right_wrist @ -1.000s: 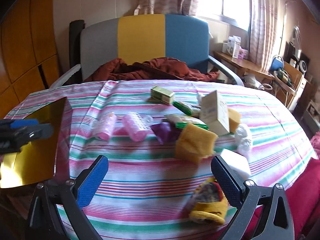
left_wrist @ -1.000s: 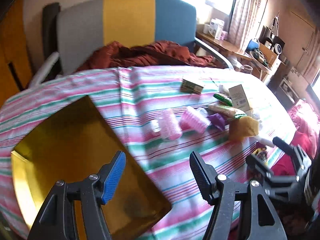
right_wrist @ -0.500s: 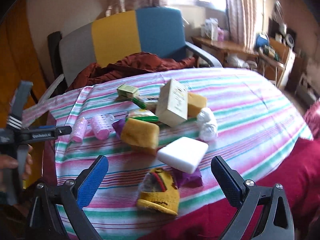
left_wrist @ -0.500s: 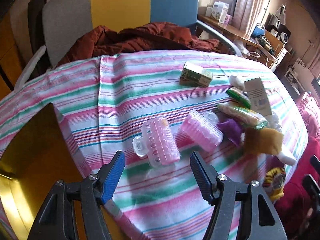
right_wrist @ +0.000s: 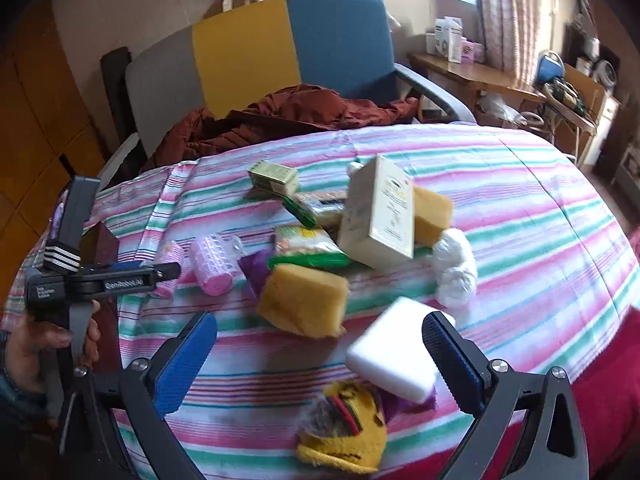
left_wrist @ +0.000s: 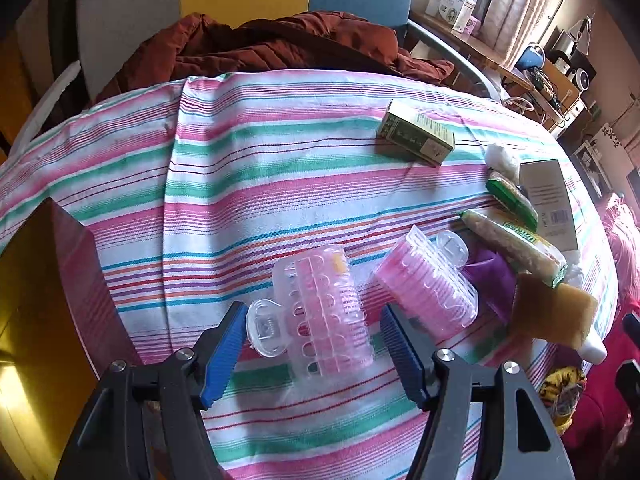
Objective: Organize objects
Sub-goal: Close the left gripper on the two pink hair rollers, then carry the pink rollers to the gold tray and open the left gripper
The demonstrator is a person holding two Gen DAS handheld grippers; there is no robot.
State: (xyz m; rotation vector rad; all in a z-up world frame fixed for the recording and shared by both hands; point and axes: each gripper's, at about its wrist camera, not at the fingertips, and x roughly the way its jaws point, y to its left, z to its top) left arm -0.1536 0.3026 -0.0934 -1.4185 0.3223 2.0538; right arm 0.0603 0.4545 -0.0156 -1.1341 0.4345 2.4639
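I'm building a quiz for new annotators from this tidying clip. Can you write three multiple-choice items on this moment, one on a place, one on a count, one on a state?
1. Where does the small green cardboard box lie?
A. on the striped tablecloth, beyond the rollers
B. on the chair seat
C. between the left gripper's fingers

2. How many pink plastic hair rollers lie on the cloth?
A. one
B. two
C. four

3. What state is the left gripper in?
A. shut on a sponge
B. shut on nothing
C. open, its fingers either side of the nearer roller

Answers:
1 A: the box sits on the cloth farther from the camera than both rollers.
2 B: two rollers show side by side in both views.
3 C: the blue pads stand apart with gaps to the roller.
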